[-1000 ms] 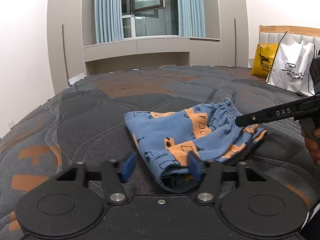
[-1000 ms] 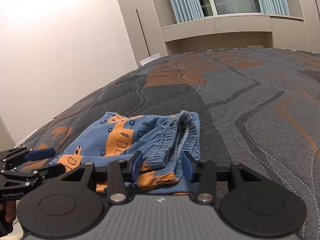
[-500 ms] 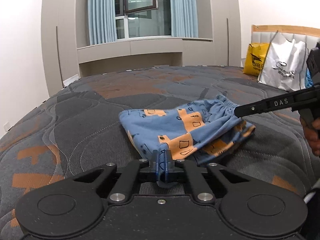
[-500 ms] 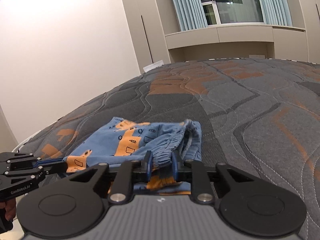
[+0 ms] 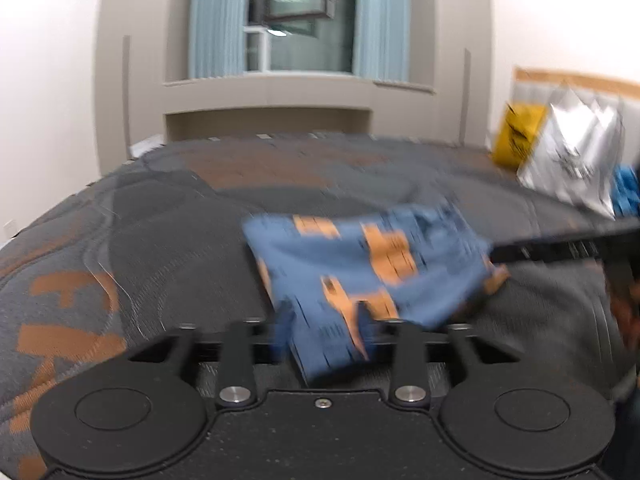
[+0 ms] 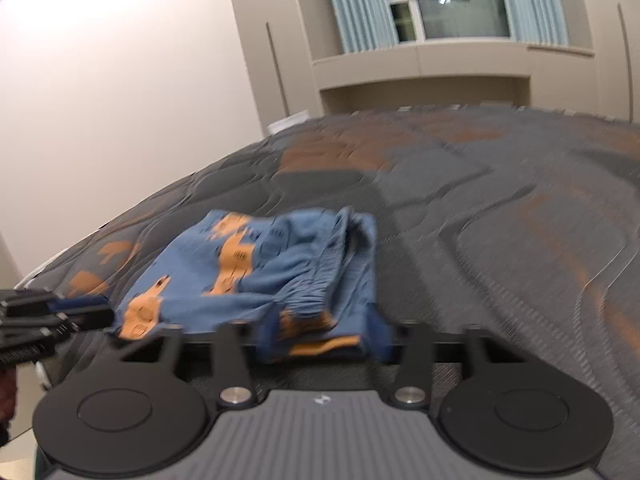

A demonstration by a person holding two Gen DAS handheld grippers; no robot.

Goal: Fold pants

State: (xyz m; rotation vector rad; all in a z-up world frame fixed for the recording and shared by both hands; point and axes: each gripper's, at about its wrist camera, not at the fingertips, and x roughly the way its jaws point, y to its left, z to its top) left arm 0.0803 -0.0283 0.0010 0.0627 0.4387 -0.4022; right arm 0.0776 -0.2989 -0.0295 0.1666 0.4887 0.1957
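Observation:
The folded blue pants with orange prints (image 5: 368, 268) lie on the dark quilted mattress (image 5: 120, 248); they also show in the right wrist view (image 6: 256, 268). My left gripper (image 5: 324, 328) is open, its blue fingers either side of the pants' near corner. My right gripper (image 6: 324, 328) is open around the elastic waistband end. Each gripper shows in the other's view: the right one (image 5: 560, 246) at the pants' right edge, the left one (image 6: 60, 312) at their left edge. Both views are motion-blurred.
A yellow bag (image 5: 516, 140) and a white shopping bag (image 5: 572, 164) stand by the headboard at the far right. A wall and wardrobe with a window (image 5: 296, 20) lie beyond the mattress. The mattress edge (image 6: 48, 268) runs close on the left.
Both grippers closed on the pants half a second ago and have now opened again. The cameras have shifted, blurring the frames; the pants stay folded on the mattress.

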